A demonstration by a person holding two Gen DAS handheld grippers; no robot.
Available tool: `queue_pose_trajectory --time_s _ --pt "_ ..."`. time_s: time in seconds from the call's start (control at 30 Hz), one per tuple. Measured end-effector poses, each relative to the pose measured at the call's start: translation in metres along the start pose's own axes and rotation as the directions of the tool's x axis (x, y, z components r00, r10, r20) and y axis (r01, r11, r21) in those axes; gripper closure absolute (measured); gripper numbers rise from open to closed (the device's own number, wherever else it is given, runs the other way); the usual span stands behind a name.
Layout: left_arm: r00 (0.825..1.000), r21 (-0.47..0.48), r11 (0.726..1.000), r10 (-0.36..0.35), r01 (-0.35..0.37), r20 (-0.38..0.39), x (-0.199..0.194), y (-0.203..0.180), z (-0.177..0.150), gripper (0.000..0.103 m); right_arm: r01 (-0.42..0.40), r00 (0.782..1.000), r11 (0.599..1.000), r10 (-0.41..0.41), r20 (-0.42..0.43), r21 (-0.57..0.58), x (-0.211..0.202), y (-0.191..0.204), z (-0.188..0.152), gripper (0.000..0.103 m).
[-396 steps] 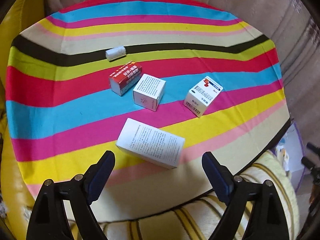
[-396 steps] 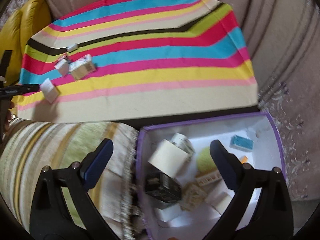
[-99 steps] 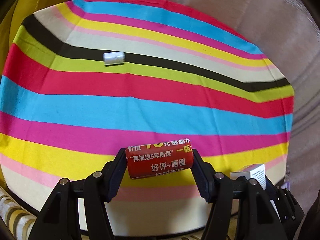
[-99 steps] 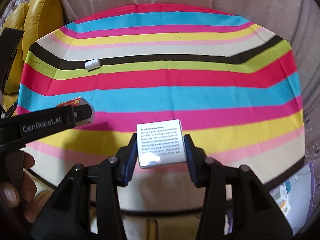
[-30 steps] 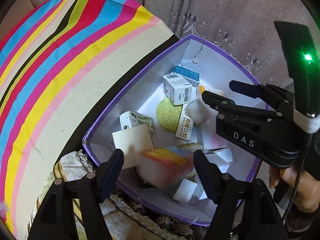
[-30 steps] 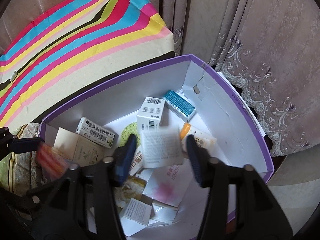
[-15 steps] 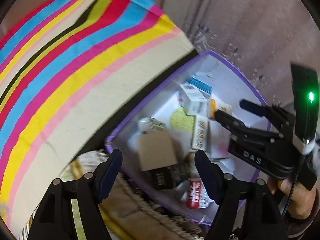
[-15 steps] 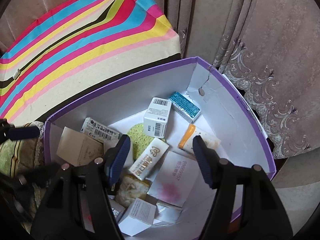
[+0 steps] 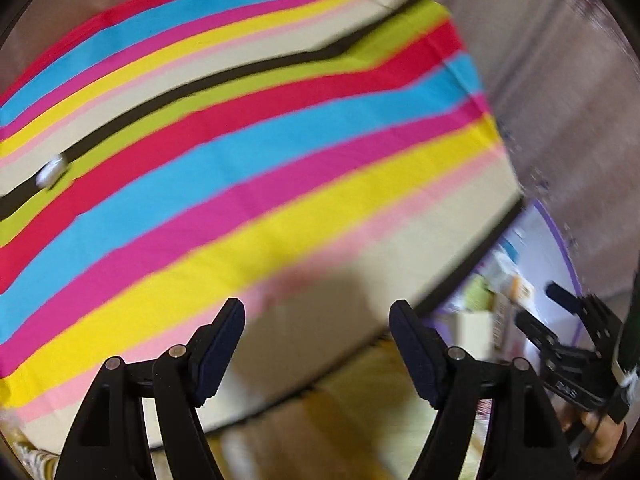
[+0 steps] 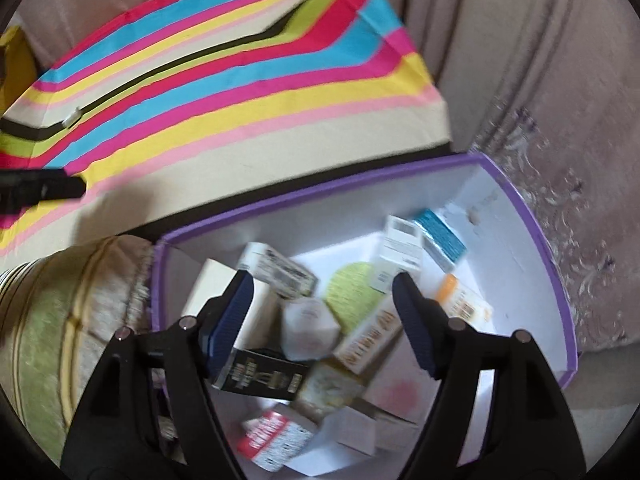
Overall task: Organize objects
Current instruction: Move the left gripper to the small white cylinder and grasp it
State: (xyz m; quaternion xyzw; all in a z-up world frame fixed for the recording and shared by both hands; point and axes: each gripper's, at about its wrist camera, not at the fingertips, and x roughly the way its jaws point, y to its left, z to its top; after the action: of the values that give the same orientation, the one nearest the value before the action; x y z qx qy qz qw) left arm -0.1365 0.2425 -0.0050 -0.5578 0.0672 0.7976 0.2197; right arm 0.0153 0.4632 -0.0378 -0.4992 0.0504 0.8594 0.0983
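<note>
- Far left on the striped tabletop [image 9: 280, 152], a small white object [image 9: 50, 174] lies on the black stripe, alone and well apart from everything else; the right wrist view shows it too, too small and blurred to tell more.
- The left gripper [image 9: 316, 344] hangs over the near edge of the tabletop, its fingers [image 9: 220, 348] spread apart with nothing between them.
- Right of the tabletop stands the purple-rimmed box [image 10: 524, 216], white inside, just beside the tabletop's edge.
- In the box lie many small packages in a loose heap: a red-and-white box [image 10: 276, 436] near the front, a black box [image 10: 260, 376], a round green pad [image 10: 352, 292], a teal box [image 10: 444, 240] towards the back wall.
- The right gripper [image 10: 324, 320] hovers above the heap; its fingers [image 10: 232, 320] have just been opening and grip nothing.
- A striped cushion [image 10: 60, 320] sits left of the box, below the tabletop.
- A patterned curtain [image 10: 560, 120] hangs behind the box on the right.
</note>
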Motion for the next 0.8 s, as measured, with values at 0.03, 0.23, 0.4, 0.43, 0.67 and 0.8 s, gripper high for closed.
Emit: queue_pose_trajectory --time_s 0.03,0.23,0.4,0.43,0.67,0.8 --pt "1.0 -0.022 1.0 0.011 -0.011 0.005 -0.001 0.016 0.003 0.027 -0.013 1.0 1.0 0.013 0.001 -0.017 0.0 0.008 0.003 0.026" --pt "0.995 -0.22 0.973 0.083 -0.071 0.046 -0.014 0.129 0.033 0.027 -0.08 0.997 0.991 0.08 -0.004 -0.103 0.003 0.048 0.027 0.025" --pt "0.99 -0.375 0.922 0.127 -0.097 0.057 -0.011 0.213 0.061 0.031 -0.137 0.99 0.969 0.141 0.004 -0.205 0.007 0.095 0.064 0.025" --pt "0.991 -0.418 0.904 0.122 -0.09 0.051 -0.008 0.232 0.067 0.033 -0.145 0.989 0.964 0.15 0.003 -0.224 0.009 0.104 0.069 0.025" --pt "0.991 -0.556 0.825 0.13 -0.098 0.018 0.017 0.301 0.107 0.037 -0.242 0.966 0.907 0.26 0.007 -0.344 0.03 0.185 0.115 0.025" --pt "0.993 -0.564 0.82 0.119 -0.095 0.005 0.031 0.304 0.122 0.037 -0.282 0.949 0.882 0.315 0.027 -0.377 0.044 0.229 0.141 0.025"
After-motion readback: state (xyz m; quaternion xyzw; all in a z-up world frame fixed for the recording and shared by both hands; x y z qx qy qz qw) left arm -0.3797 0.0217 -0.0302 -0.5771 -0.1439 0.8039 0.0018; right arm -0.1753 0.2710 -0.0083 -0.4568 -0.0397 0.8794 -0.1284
